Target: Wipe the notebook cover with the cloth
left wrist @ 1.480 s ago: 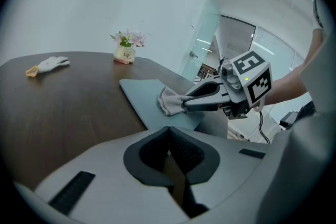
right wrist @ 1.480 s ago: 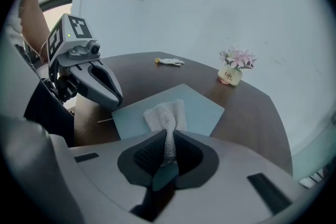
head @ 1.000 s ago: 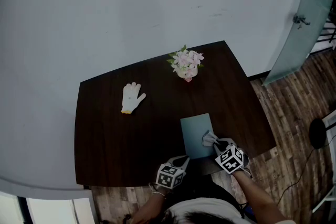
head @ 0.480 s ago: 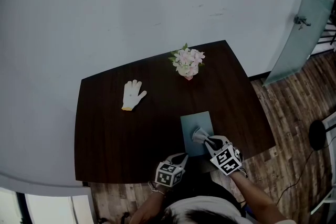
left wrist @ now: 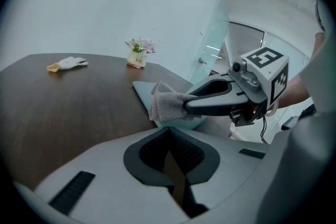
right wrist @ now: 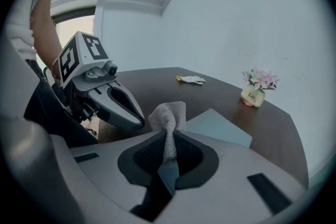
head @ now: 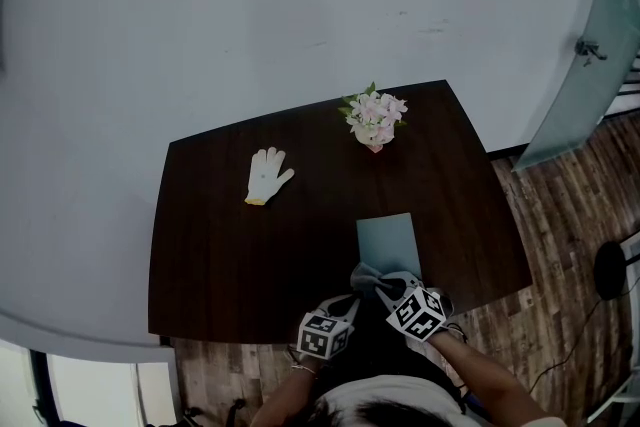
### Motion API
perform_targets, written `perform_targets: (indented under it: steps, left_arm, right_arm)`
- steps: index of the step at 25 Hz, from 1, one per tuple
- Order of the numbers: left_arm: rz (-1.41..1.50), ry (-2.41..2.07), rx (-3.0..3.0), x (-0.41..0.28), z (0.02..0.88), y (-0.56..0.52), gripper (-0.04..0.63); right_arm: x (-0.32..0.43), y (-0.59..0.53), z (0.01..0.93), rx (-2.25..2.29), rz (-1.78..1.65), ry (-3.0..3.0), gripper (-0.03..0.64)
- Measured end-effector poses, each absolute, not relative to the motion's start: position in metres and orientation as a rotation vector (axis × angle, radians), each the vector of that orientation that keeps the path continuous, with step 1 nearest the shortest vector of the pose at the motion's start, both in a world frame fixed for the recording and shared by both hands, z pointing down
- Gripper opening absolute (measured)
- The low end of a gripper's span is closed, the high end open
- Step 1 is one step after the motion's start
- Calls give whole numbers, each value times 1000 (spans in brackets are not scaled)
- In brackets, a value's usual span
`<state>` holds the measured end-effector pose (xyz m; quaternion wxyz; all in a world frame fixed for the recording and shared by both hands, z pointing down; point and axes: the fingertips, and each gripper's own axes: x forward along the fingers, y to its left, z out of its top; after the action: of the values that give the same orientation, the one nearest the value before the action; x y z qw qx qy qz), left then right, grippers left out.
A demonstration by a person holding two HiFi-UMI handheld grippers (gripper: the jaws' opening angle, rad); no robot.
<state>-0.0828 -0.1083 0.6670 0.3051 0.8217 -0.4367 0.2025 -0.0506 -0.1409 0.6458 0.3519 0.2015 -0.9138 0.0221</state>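
Observation:
The pale blue-grey notebook (head: 390, 237) lies flat near the front edge of the dark table (head: 220, 255). My right gripper (head: 379, 284) is shut on a grey cloth (head: 366, 274), which rests on the notebook's near left corner. In the right gripper view the cloth (right wrist: 169, 117) stands bunched up out of the closed jaws, with the notebook (right wrist: 220, 126) just beyond. My left gripper (head: 347, 304) is shut on nothing, just off the table's front edge beside the right one. The left gripper view shows the cloth (left wrist: 166, 105) on the notebook (left wrist: 142, 87).
A small vase of pink flowers (head: 375, 119) stands at the table's back edge. A white glove (head: 266, 175) lies on the back left part. A wooden floor (head: 560, 215) and a glass panel (head: 590, 65) lie to the right, a pale wall behind.
My right gripper has dragged the cloth leftward across the near end of the notebook, from its right edge to its left corner. The left gripper has stayed put.

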Motion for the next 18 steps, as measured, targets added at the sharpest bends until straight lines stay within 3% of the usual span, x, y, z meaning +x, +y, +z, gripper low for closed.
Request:
perform_targets:
  steps: [18]
  left_arm:
    - [502, -1199, 2141, -94, 669, -91, 17]
  right_arm:
    - [-53, -117, 681, 417, 45, -2285, 41]
